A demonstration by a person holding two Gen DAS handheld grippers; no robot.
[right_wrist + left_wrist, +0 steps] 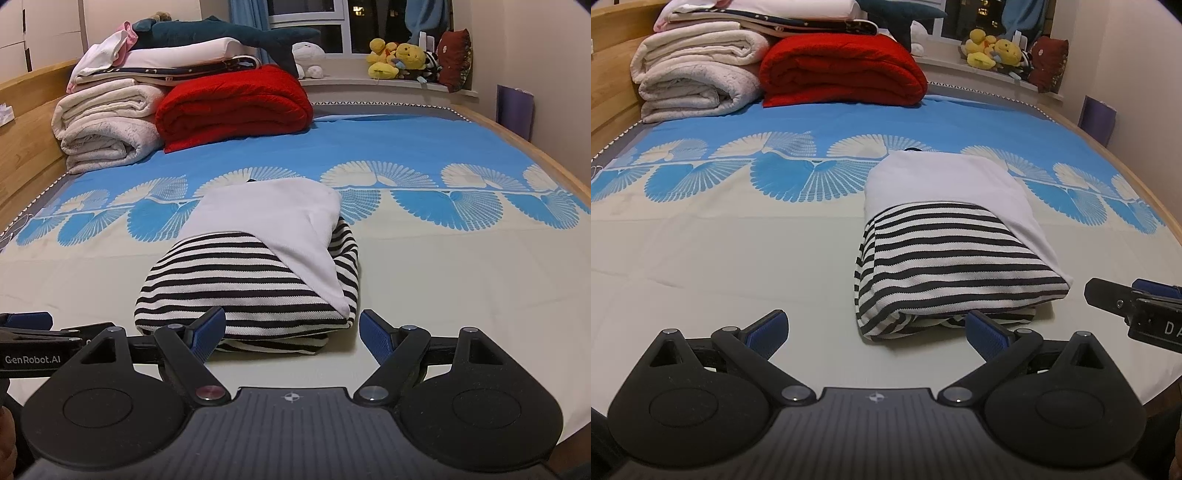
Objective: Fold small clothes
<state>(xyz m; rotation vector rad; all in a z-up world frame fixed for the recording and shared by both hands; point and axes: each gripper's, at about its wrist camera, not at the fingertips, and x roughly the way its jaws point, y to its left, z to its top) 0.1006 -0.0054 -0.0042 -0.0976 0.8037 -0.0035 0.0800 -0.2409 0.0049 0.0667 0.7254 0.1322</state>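
A folded garment with black-and-white stripes and a plain white panel (953,243) lies on the bed sheet (720,266). It also shows in the right wrist view (258,269). My left gripper (877,328) is open and empty, just short of the garment's near edge, its right fingertip (984,330) close to the fold. My right gripper (291,332) is open and empty, its left fingertip (210,328) touching or just in front of the striped near edge. The right gripper shows at the right edge of the left wrist view (1137,302).
A red folded blanket (842,70) and cream folded blankets (694,77) are stacked at the far left of the bed. Plush toys (993,51) sit on the windowsill. A wooden bed frame (609,88) runs along the left. The left gripper shows at the left edge (33,332).
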